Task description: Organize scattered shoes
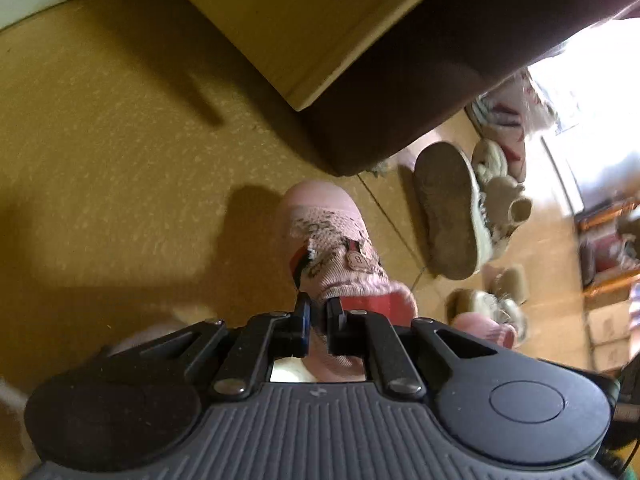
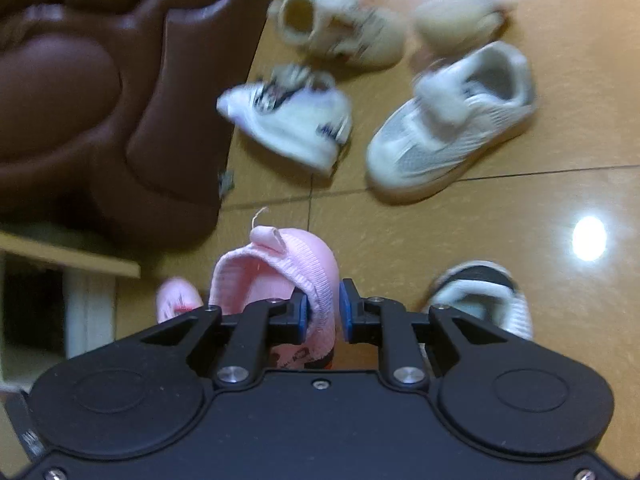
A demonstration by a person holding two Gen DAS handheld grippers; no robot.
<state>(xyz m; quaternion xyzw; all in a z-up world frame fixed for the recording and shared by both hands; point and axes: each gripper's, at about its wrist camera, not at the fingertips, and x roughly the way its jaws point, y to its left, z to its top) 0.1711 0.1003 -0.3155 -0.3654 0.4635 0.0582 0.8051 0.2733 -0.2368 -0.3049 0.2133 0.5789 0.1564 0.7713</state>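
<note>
The left tongs (image 1: 318, 312) are pinching the collar of a pink knit shoe (image 1: 332, 240), its toe pointing away above the yellow floor (image 1: 120, 160). The right tongs (image 2: 323, 308) are gripping the ribbed heel rim of a pink shoe (image 2: 280, 272), hanging beside the brown sofa (image 2: 100, 100), with a white sneaker (image 2: 448, 128) lying beyond

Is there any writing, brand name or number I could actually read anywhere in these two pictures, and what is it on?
None can be read.
Pink patterned shoe in the left gripper: knit marks and a small round badge, too blurred to read.
Pink shoe in the right gripper: dark marks low on its side, not legible.
White shoe with dark markings: smeared by blur.
Cardboard boxes: faint print, too small.
</note>
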